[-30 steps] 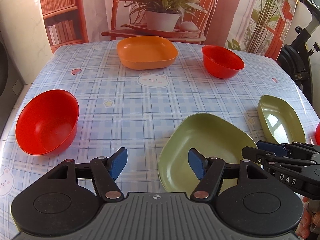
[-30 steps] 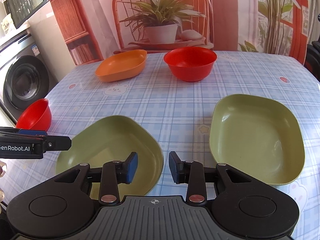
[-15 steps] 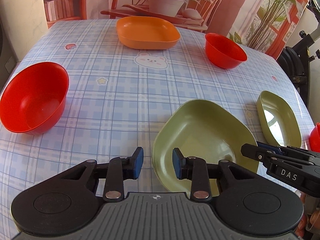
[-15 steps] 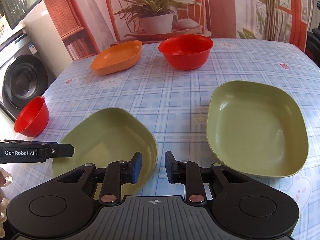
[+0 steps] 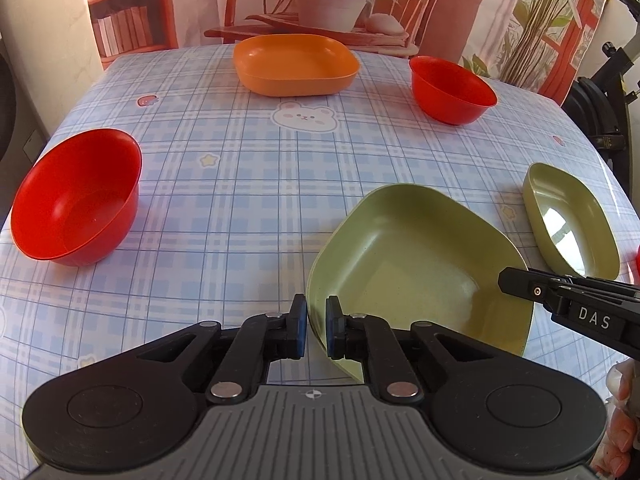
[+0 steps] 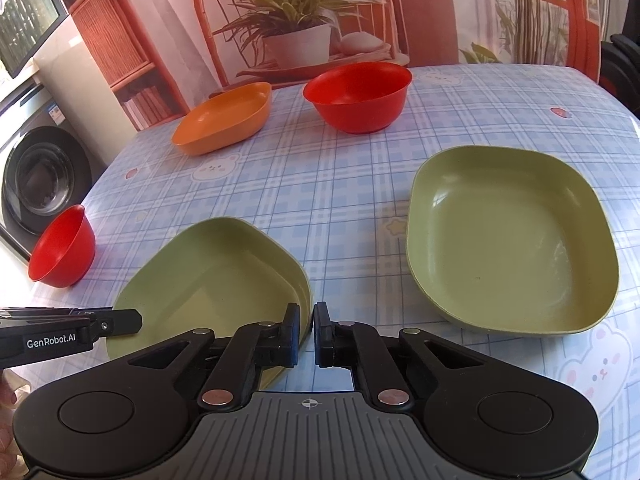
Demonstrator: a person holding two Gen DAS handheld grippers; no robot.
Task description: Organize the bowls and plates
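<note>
On the table's near edge: the nearer green plate [image 5: 420, 264] is tilted, its near rim raised off the blue checked tablecloth [image 5: 248, 184].
Left gripper [image 5: 316, 330]: it is held low and level, pointed across the table; its blue pads are drawn almost together on the plate's left near rim, which is pinched between them.
Right gripper [image 6: 306, 334]: it is held low and level at the plate's right edge [image 6: 224, 280]; its pads are nearly together around the rim, though actual contact cannot be told for certain.
Each gripper in the other's view: the right one's black finger [image 5: 568, 300] is seen reaching in from the right over the plate's far side; the left one's finger [image 6: 80, 324] is seen entering from the left at the plate's rim.
Person's hand: a few fingertips [image 5: 620, 412] are seen at the lower right edge of the left view.
Second green plate [image 6: 508, 240]: it lies flat to the right, apart from the held one.
Orange plate [image 5: 294, 64]: it is set at the far side of the table.
Far red bowl [image 5: 452, 90]: it stands to the right of the orange plate, apart from it.
Near red bowl [image 5: 76, 196]: it is placed at the left edge, well apart from the plates.
Backdrop: a printed potted plant [image 6: 296, 24] and chair are shown behind the table.
</note>
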